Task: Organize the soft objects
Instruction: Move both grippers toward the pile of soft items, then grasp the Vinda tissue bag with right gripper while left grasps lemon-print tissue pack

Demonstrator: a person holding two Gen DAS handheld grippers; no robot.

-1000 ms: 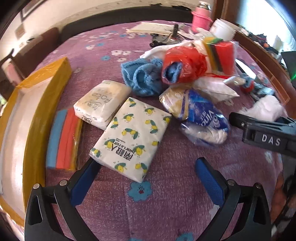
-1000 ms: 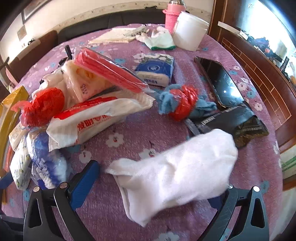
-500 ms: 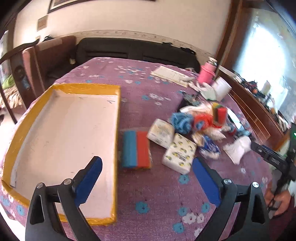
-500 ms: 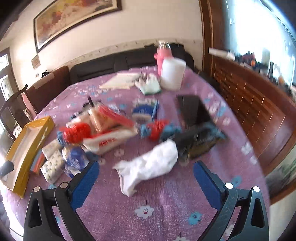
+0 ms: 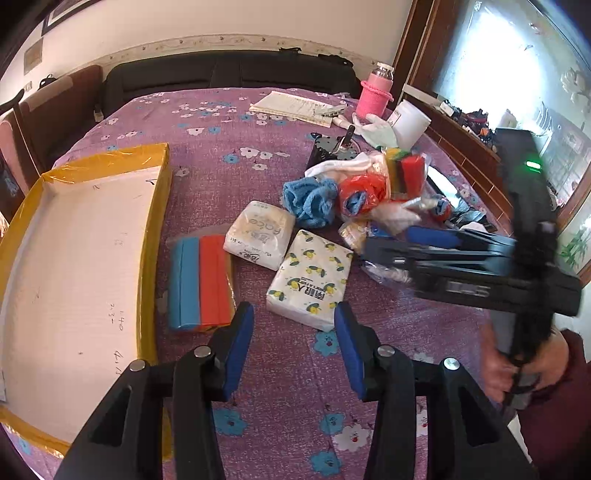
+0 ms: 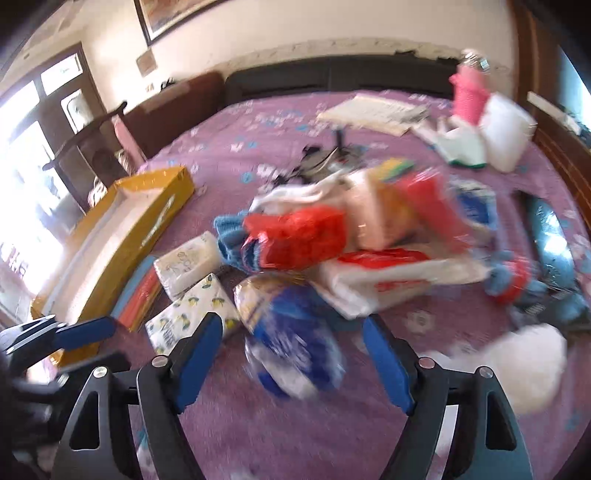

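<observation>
- Home, living or dining room
- Round table (image 5: 229,177) under purple flowered cloth, cluttered with household soft goods: tissue packs (image 5: 308,277), sponges (image 5: 404,171), blue cloths (image 5: 310,199)
- Dark sofa (image 5: 229,79) along far wall, wooden chairs (image 5: 44,110) at left
- Framed painting (image 6: 173,13) high on far wall
- Pink flask (image 5: 375,96) at far right of table
- Bright glazed door (image 6: 40,122) at left

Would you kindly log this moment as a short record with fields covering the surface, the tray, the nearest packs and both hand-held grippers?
surface: purple floral tablecloth
tray: yellow-rimmed shallow cardboard tray, nothing visible inside
beside tray: blue-and-orange sponge pack
nearest packs: lemon-print tissue pack; white tissue pack
pile: blue knitted cloth, red plastic bag
left hand-held gripper: closing, nothing between jaws
right hand-held gripper: closing, over blue-and-white plastic bag, view blurred
</observation>
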